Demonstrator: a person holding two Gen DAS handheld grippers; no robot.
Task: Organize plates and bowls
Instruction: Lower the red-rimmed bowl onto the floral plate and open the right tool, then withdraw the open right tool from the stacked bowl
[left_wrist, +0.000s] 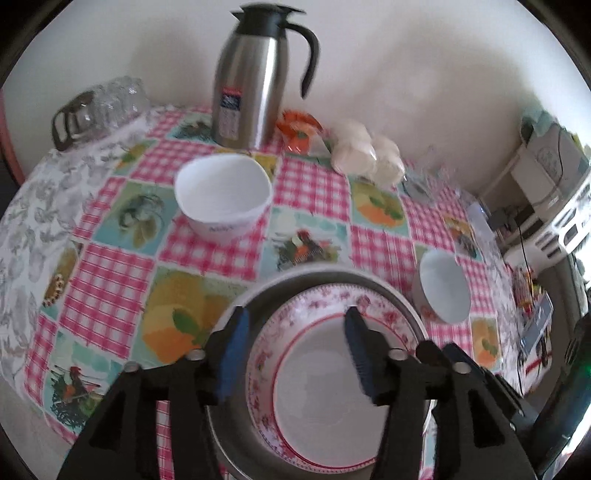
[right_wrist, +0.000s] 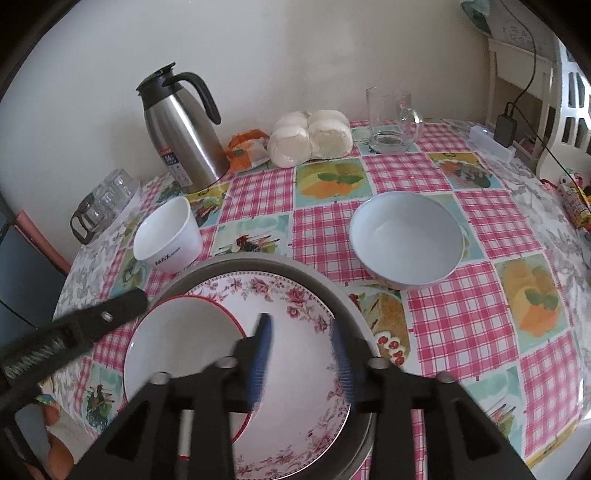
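Low in both frames a stack sits on the checked surface (right_wrist: 325, 229): a red-rimmed white plate (right_wrist: 181, 354) on a floral plate (right_wrist: 295, 295) inside a grey metal dish (right_wrist: 258, 264). The left hand-held gripper (left_wrist: 295, 347) and right hand-held gripper (right_wrist: 301, 354) both hover over it part open, holding nothing.

The stack looks settled, so I would lift clear straight up, then nest the round white bowl (right_wrist: 406, 236), right of centre, with the squarish white bowl (right_wrist: 166, 236) at left, gripping by the rim.

The squarish bowl's dark lettering seems to read "MIX"; the steel jug's (right_wrist: 181, 133) label is illegible.
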